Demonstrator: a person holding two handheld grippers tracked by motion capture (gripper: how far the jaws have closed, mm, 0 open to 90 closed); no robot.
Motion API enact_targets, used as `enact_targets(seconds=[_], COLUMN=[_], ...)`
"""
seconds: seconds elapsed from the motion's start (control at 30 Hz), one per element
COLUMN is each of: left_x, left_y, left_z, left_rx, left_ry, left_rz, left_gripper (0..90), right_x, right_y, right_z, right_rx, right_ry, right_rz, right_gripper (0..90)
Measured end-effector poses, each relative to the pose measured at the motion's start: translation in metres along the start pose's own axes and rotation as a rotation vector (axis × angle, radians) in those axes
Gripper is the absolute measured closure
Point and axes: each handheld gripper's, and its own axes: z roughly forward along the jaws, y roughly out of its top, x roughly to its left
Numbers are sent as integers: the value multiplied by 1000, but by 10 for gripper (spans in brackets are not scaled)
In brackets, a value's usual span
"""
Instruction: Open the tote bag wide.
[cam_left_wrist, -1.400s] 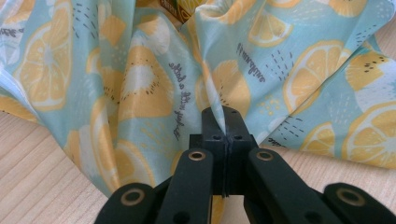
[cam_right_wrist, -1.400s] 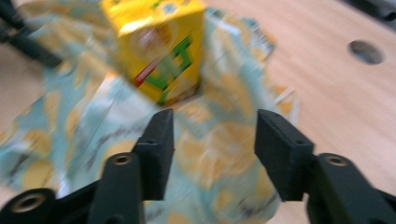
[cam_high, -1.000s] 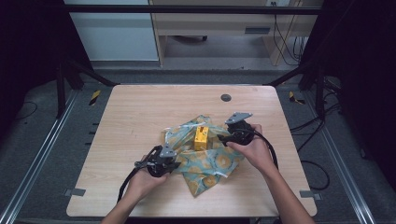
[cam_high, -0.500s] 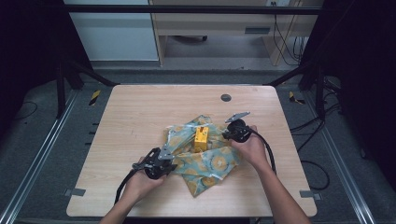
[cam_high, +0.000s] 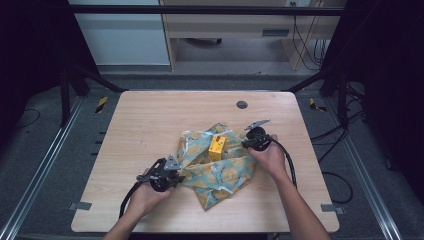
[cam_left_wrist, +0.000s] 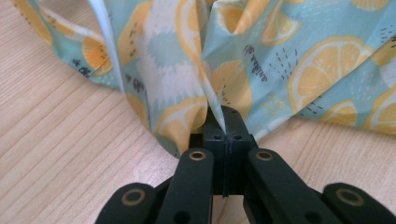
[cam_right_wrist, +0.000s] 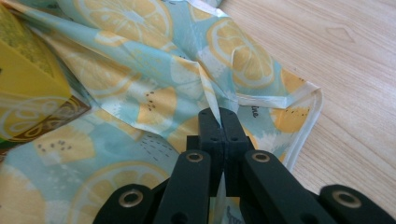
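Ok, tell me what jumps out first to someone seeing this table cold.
The lemon-print cloth lies crumpled at the table's middle, with a yellow box sitting on it. The left gripper pinches a fold at the cloth's near-left edge, and the right gripper pinches one at its far-right side, both jaws shut on fabric.
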Motion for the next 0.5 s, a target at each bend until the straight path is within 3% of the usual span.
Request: enact_targets(seconds=[0.4, 0.5], left_x=[4, 3], left_y=[-8, -5], left_z=[-2, -5], left_rx=[-13, -48], left_ry=[-2, -2], left_rz=[-21, -25], left_gripper=[897, 749], right_x=[-1, 1], right_y=[-2, -1], right_z=[4, 3], right_rx=[9, 3], right_ry=[-15, -20], right_rz=[1, -11], right_gripper=[900, 868])
